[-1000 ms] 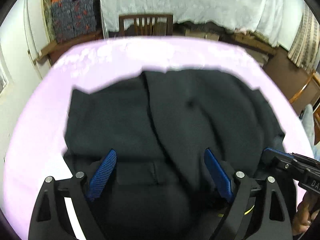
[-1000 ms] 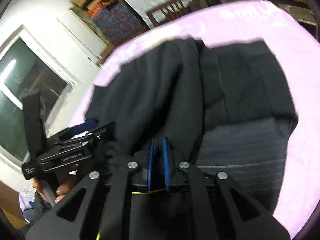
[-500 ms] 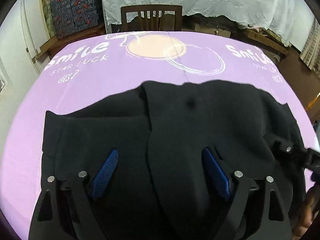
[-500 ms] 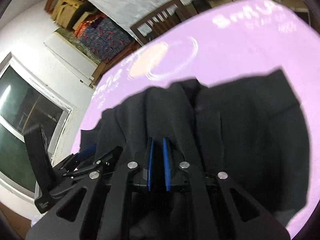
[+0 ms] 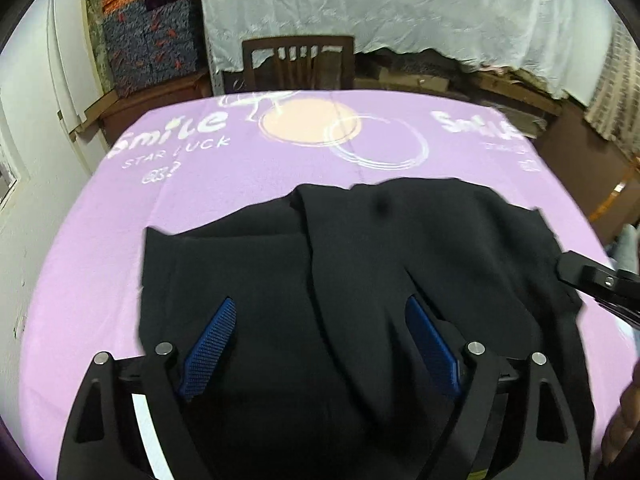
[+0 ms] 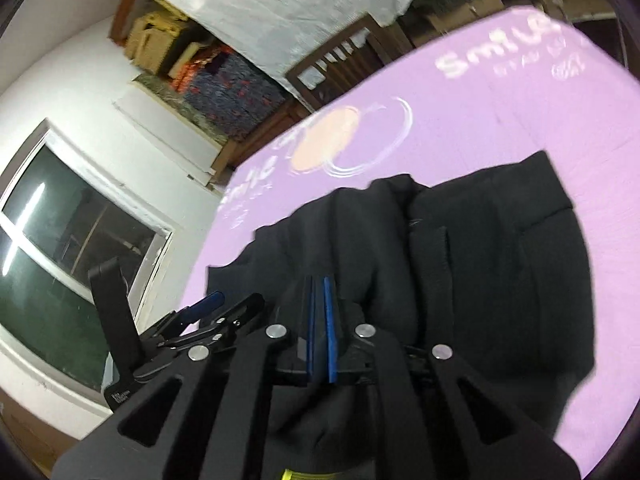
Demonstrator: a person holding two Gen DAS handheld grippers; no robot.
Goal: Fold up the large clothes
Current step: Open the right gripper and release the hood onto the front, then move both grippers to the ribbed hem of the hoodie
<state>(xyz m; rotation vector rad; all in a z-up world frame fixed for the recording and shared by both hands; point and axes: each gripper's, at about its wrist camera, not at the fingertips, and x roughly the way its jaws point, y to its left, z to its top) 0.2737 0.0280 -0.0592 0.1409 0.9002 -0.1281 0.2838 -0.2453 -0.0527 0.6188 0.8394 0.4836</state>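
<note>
A large black garment (image 5: 360, 280) lies partly folded on the purple printed table cover (image 5: 240, 184), also seen in the right wrist view (image 6: 480, 280). My left gripper (image 5: 316, 340) is open above the garment's near part, its blue pads wide apart and empty. My right gripper (image 6: 319, 300) is shut on a raised fold of the black garment near its near edge. The right gripper also shows at the right edge of the left wrist view (image 5: 600, 284). The left gripper appears at the left in the right wrist view (image 6: 208, 320).
A wooden chair (image 5: 298, 64) stands at the table's far edge. Stacked patterned boxes (image 5: 148, 48) and a white sheet-covered pile (image 5: 400, 12) lie behind. A window (image 6: 68, 260) is in the left wall. The purple cover (image 6: 500, 112) reaches beyond the garment.
Both grippers have pulled back and risen, and the garment's far edge has come toward me, uncovering the printed far half of the cover. The right gripper stays shut on the fold.
</note>
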